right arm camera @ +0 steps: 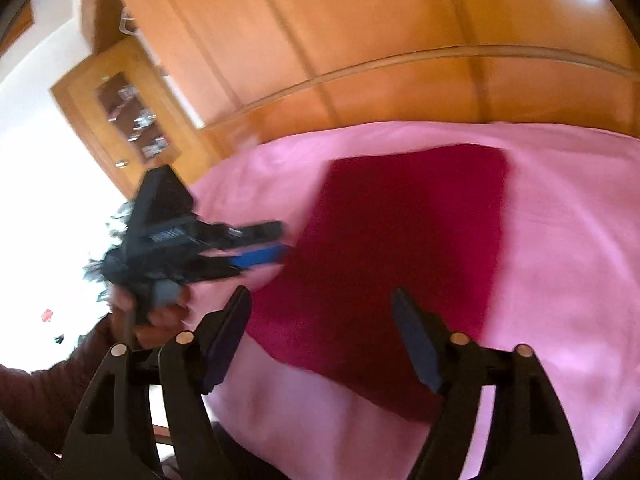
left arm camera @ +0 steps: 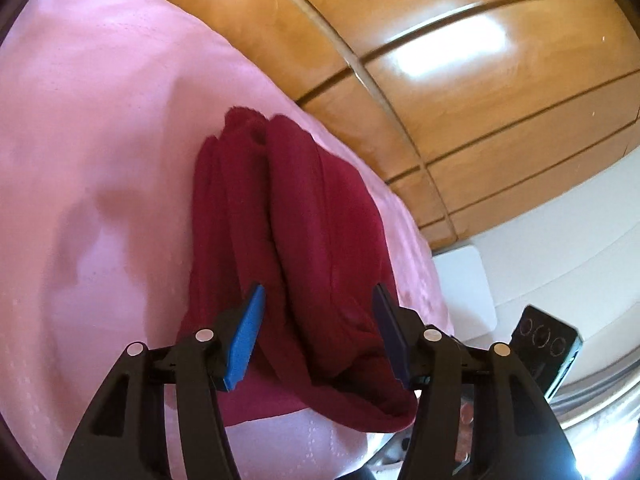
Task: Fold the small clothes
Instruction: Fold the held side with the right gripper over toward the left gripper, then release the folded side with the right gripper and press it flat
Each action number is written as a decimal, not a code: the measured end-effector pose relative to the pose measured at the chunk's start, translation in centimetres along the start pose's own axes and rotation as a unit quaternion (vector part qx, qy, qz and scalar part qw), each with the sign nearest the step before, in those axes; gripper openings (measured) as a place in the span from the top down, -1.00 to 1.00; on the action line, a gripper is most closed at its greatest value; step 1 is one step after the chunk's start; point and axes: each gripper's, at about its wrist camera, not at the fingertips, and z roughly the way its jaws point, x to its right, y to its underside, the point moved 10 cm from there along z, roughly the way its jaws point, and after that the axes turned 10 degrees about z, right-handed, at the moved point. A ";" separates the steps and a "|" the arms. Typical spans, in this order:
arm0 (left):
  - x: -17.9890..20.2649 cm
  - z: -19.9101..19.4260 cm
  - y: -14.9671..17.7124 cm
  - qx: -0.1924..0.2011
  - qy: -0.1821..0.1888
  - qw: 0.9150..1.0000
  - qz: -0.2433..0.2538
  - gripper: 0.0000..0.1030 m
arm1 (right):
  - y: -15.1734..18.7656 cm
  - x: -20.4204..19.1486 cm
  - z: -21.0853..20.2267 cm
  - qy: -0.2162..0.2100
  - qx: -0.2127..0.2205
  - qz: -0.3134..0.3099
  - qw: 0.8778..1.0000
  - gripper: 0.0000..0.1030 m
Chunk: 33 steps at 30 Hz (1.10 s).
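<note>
1. I found the dark red garment lying on the pink bedspread, near the bed's edge on the side where the wooden wardrobe stood behind it
2. From the right wrist view it read as a flat, folded oblong; from the left wrist view the same garment showed soft lengthwise ridges and a rumpled near end that slumped toward the bed edge
3. Left gripper: jaws stood apart, blue pads either side of a ridge of cloth, pressing nothing that I could see
4. Right gripper: jaws likewise apart, poised over the near end of the garment, nothing held
5. In the right wrist view I saw the left gripper reach in from the left, its tips at the garment's left edge; that picture was blurred, so contact there I could not confirm
6. My judgement of the step: a release after a fold, or a set-up for the next one. To do it well I would take both near corners evenly, lift only slightly, and lay the edge down square so the ridges flatten
7. Long axis: ran away from both cameras, near end toward me, far end toward the wardrobe, tilted a little to the right in the right wrist view
</note>
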 end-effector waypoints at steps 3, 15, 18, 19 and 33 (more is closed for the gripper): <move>0.2 0.8 -0.1 -0.011 0.000 1.000 0.000 -0.11 | 1.4 3.5 -1.2 0.042 0.004 0.020 0.999 -0.06; 1.7 2.8 -3.0 -0.011 -0.106 0.991 0.076 0.78 | 3.1 2.6 1.5 0.068 -0.015 -0.009 0.998 0.08; 2.2 0.3 -4.2 0.023 -0.108 0.990 0.090 0.78 | 3.6 1.0 1.8 0.044 -0.023 -0.019 0.999 0.08; 1.4 0.2 -4.2 0.019 -0.133 0.986 0.102 0.77 | 4.2 0.6 2.3 0.049 -0.029 -0.027 0.998 0.08; 1.9 -2.1 -2.8 0.067 -0.220 0.965 0.125 0.51 | 4.7 1.0 2.4 0.046 -0.073 -0.064 0.994 -0.06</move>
